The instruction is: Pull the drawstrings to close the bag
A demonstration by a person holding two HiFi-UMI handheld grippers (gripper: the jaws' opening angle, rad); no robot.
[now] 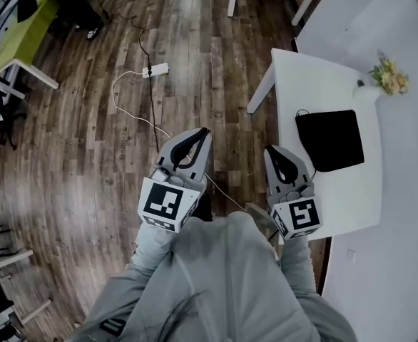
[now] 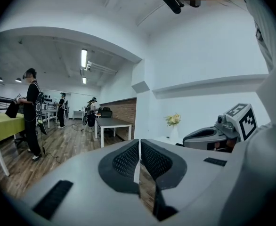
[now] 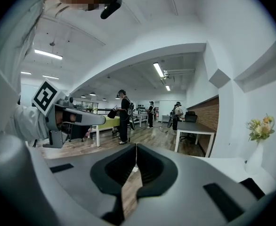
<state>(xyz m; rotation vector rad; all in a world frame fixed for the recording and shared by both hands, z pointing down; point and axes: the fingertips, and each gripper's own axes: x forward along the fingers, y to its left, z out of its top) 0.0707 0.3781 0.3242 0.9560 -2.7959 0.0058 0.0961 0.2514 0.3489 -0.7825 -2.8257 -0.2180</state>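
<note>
The black drawstring bag point(image 1: 330, 140) lies flat on a small white table point(image 1: 302, 77) to the right in the head view. Its strings show as thin loops at its left edge. Both grippers hover over the wooden floor, left of the table and apart from the bag. My left gripper point(image 1: 205, 130) point(image 2: 139, 142) is shut with nothing between its jaws. My right gripper point(image 1: 269, 148) point(image 3: 136, 147) is also shut and empty, closer to the table's near corner. Each gripper view shows the other gripper beside it: the right gripper point(image 2: 208, 135) and the left gripper point(image 3: 81, 119).
A vase of flowers point(image 1: 389, 77) point(image 3: 259, 128) stands at the table's far right side. A larger white surface point(image 1: 401, 212) runs along the right. A power strip with white cable point(image 1: 155, 70) lies on the floor. People stand by distant tables point(image 2: 32, 112).
</note>
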